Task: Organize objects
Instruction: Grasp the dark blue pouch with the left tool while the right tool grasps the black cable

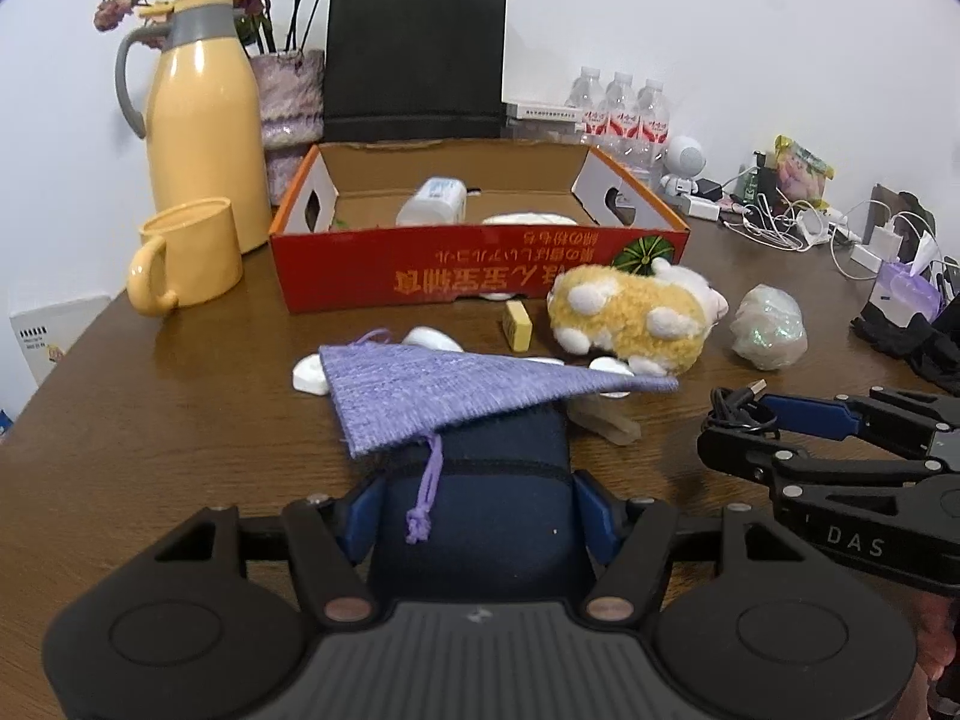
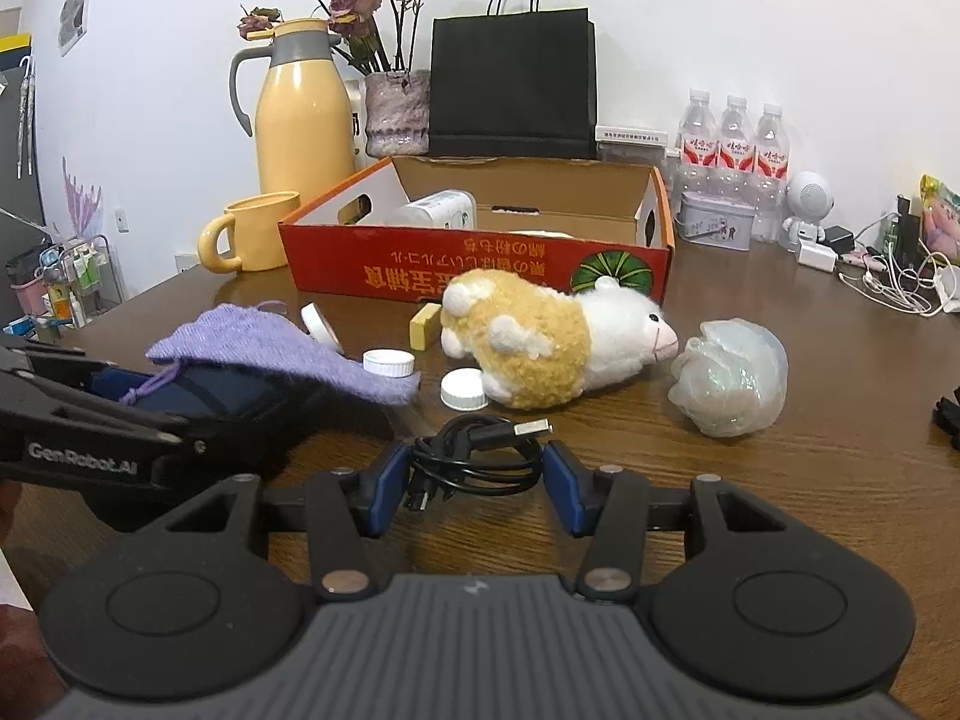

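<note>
2 grippers loaded, low over table [image 2: 780,480]; left gripper [image 1: 477,516] clamped on navy pouch [image 1: 480,480], purple bag [image 1: 456,396] draped loose on top with drawstring dangling; right gripper [image 2: 474,480] pinching coiled black cable [image 2: 477,456], USB plug sticking out front.

Likely trouble — purple bag not itself pinched, so probably sliding off on any tilt or quick lift toward red box [image 1: 480,258]; drawstring apt to snag a finger; cable coil liable to spring loose and drag caps [image 2: 462,390] or knock plush sheep [image 2: 552,342]; grippers close together, so a bump between them possible.

Dark wood-grain tabletop, glossy, cluttered; box open just beyond, bottle [image 1: 432,201] already inside; yellow mug [image 1: 186,255], jug [image 1: 204,120], dried flowers, black paper bag by white wall; chargers and wires tangled at far right.
</note>
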